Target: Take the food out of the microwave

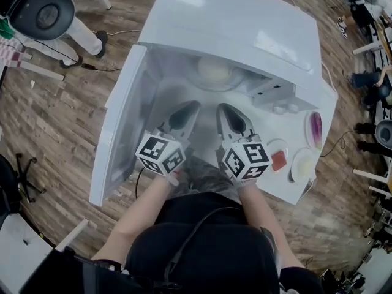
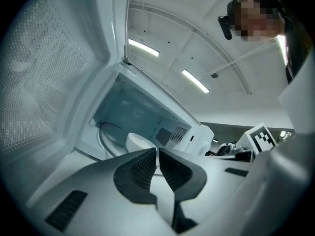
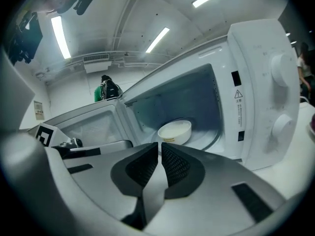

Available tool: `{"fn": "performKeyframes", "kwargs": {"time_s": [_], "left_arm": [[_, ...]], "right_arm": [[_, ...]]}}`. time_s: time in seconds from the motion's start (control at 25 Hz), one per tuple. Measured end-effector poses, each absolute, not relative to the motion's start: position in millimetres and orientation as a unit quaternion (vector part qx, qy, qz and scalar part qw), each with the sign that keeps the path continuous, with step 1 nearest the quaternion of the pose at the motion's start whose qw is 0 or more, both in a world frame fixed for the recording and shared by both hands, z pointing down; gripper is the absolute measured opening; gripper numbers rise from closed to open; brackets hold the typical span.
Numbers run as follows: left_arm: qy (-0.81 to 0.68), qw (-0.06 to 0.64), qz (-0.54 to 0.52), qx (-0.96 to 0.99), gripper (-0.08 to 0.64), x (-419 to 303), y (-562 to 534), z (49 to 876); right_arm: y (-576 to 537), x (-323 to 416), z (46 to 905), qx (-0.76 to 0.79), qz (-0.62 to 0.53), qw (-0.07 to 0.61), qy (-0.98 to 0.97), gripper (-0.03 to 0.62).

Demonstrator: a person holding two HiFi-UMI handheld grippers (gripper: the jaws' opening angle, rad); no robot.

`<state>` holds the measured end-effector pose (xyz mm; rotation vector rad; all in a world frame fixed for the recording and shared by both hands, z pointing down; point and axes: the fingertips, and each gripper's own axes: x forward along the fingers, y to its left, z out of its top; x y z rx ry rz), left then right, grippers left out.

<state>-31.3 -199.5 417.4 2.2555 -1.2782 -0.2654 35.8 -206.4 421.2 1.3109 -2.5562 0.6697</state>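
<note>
You held both claws side by side just in front of the open microwave [image 1: 233,29], which stood on the white desk [image 1: 288,185] with its door [image 1: 122,121] swung wide to your left. The left claw [image 1: 184,116] had its jaws drawn together, only a sliver showing between the dark pads, and nothing sat between them (its own view made that plain). The right claw [image 1: 231,120] was closed as well, pad against pad, and it carried nothing either. Both pointed into the oven's mouth, the right one tipped slightly downward.

The food was still inside: a pale bowl [image 1: 214,71] rested on the round turntable at the middle of the cavity, apart from both claws. From the right gripper view the bowl [image 3: 174,131] sat just above the closed tips of the right claw [image 3: 160,145]; from the left gripper view the bowl [image 2: 140,142] peeked out just left of the left claw [image 2: 157,151].

On the desk to the right of the microwave lay three small dishes: one with purple food [image 1: 315,129], one with something red [image 1: 278,160], and one pale [image 1: 303,164].
</note>
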Motion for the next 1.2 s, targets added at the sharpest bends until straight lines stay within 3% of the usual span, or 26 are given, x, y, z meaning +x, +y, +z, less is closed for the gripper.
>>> {"fn": "performKeyframes", "kwargs": {"time_s": [0.2, 0.64, 1.2], "left_arm": [[-0.475, 0.270, -0.098, 0.832, 0.029, -31, -212, 422], [-0.487, 0.283, -0.092, 0.821, 0.029, -36, -227, 436], [-0.495, 0.294, -0.085, 0.813, 0.029, -43, -229, 445]], "right_arm": [[-236, 47, 424, 0.479, 0.229, 0.093, -0.842, 0.023], [-292, 53, 433, 0.530, 0.275, 0.047, -0.801, 0.172], [-320, 44, 458, 0.533, 0.352, 0.027, -0.769, 0.189]]}}
